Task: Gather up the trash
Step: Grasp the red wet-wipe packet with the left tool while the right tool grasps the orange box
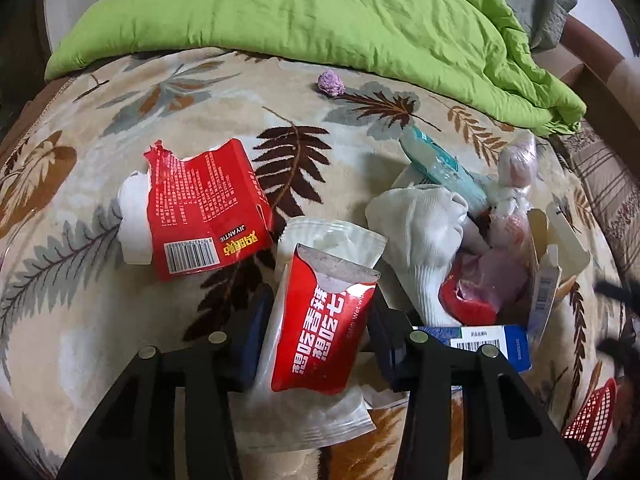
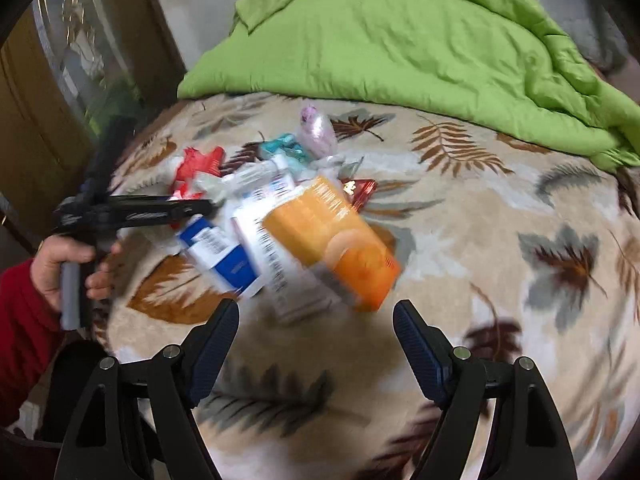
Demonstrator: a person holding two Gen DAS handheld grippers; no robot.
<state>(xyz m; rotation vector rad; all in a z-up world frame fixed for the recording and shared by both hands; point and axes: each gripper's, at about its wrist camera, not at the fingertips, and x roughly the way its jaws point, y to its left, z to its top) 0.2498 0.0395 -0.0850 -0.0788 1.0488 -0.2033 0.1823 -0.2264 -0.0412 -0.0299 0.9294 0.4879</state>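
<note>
Trash pile [image 2: 280, 232] on leaf-patterned blanket [image 2: 500, 240], green quilt [image 2: 400, 40] behind.

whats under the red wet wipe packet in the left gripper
Under the red wet wipe packet lies a white plastic wrapper on the leaf-print blanket. Anything beneath that is covered.
</note>
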